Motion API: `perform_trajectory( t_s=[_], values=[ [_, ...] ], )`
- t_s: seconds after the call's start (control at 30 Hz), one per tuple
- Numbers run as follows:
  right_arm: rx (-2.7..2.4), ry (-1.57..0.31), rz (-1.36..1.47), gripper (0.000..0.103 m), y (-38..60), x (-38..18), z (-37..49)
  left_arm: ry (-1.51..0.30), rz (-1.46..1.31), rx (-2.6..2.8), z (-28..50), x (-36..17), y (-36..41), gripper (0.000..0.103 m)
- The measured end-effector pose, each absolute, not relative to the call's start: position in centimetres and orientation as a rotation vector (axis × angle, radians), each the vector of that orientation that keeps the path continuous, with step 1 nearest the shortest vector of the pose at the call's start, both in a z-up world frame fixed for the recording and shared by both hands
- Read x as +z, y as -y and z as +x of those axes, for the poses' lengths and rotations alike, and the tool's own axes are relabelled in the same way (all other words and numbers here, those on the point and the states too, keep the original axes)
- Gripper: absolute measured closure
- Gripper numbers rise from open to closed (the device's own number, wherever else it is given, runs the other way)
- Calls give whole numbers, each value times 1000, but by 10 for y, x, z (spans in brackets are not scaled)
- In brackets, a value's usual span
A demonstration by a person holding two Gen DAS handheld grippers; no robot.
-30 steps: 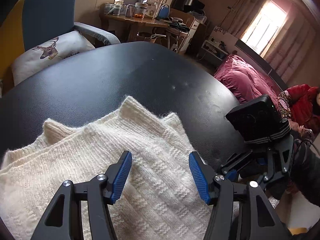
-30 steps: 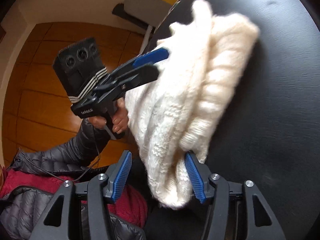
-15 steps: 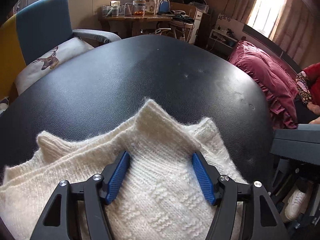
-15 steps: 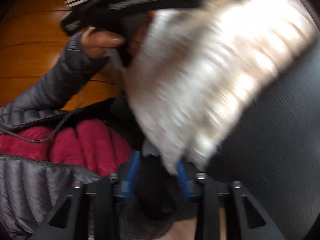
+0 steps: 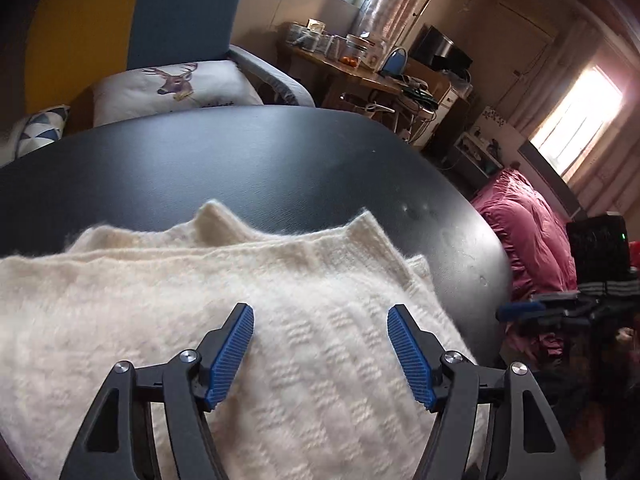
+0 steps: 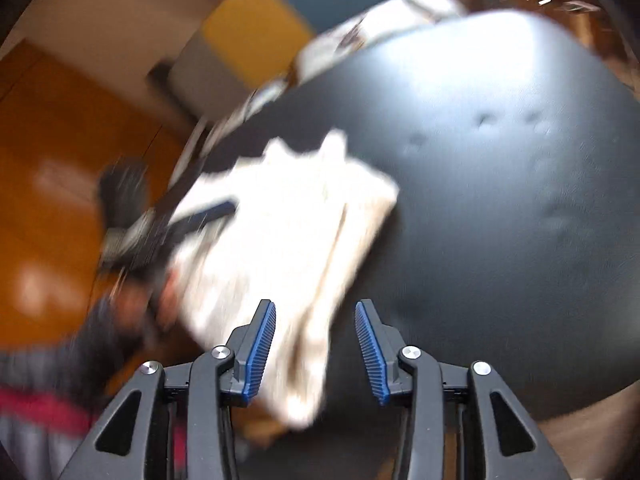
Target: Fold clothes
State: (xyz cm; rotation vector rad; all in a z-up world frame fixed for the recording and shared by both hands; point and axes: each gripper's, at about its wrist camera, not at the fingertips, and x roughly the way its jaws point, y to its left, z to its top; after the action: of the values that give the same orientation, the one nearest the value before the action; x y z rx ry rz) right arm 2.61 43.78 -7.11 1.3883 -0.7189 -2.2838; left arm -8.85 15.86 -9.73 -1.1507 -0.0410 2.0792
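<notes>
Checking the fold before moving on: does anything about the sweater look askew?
Yes. The cream sweater hangs off the black table's near edge, and its folded layers are staggered, corners not aligned.

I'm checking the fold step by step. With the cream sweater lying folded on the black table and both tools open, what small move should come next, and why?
Probably lower the left tool and press the sweater flat. Its stacked corners sit uneven at the far edge on the table, and both tools are open, the right tool at the sweater's near edge.
</notes>
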Motion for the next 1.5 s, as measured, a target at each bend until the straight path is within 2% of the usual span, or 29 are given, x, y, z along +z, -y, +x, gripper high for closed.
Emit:
perform_trajectory(
  t_s=[0.2, 0.23, 0.27, 0.33, 0.37, 0.43, 0.47, 0.5, 0.53, 0.57, 0.63, 0.7, 0.77, 0.87, 0.93, 1.0, 1.13, 1.27, 1.5],
  values=[
    [-2414, 661, 1490, 59, -378, -95, -24, -18, -1130, 2128, -56, -102, -117, 31],
    [-2432, 614, 1506, 68, -371, -98, -27, -25, -1129, 2132, -52, -103, -113, 30],
    [-2450, 563, 1520, 72, -364, -100, -29, -33, -1127, 2139, -49, -106, -111, 30],
    [-2523, 318, 1554, 86, -357, -94, -36, -46, -1142, 2163, -43, -113, -112, 29],
    [-2580, 107, 1591, 87, -344, -89, -33, -51, -1152, 2178, -41, -116, -113, 29],
    [-2629, -338, 1666, 87, -334, -108, -22, -25, -1188, 2187, -44, -126, -120, 22],
    [-2631, -336, 1666, 87, -339, -113, -21, -8, -1187, 2209, -44, -128, -123, 20],
    [-2645, -270, 1661, 87, -346, -113, -23, -7, -1195, 2214, -43, -129, -130, 13],
    [-2656, -225, 1678, 76, -355, -112, -26, -6, -1203, 2218, -42, -130, -136, 9],
    [-2668, -177, 1685, 72, -362, -112, -28, -24, -1207, 2220, -41, -130, -142, 9],
    [-2690, -80, 1696, 70, -375, -114, -33, -58, -1216, 2223, -39, -129, -152, 8],
    [-2705, -14, 1696, 64, -383, -113, -34, 55, -1230, 2172, -43, -123, -139, 8],
    [-2729, 33, 1678, 64, -387, -104, -30, 221, -1245, 2102, -49, -116, -118, 9],
    [-2799, 49, 1614, 64, -387, -83, -20, 421, -1214, 2100, -53, -94, -64, 9],
    [-2836, 55, 1498, 62, -374, -61, -11, 467, -1155, 2176, -47, -79, -15, 8],
    [-2774, 177, 1400, 61, -356, -52, -7, 500, -1110, 2255, -39, -67, 39, 8],
    [-2605, 299, 1319, 61, -293, -60, -7, 553, -1098, 2348, -23, -65, 137, 8],
    [-2567, 271, 1364, 61, -239, -86, -18, 596, -1173, 2302, -5, -93, 189, 8],
    [-2599, 140, 1455, 61, -232, -108, -32, 593, -1153, 2133, 5, -128, 165, 9]
  ],
)
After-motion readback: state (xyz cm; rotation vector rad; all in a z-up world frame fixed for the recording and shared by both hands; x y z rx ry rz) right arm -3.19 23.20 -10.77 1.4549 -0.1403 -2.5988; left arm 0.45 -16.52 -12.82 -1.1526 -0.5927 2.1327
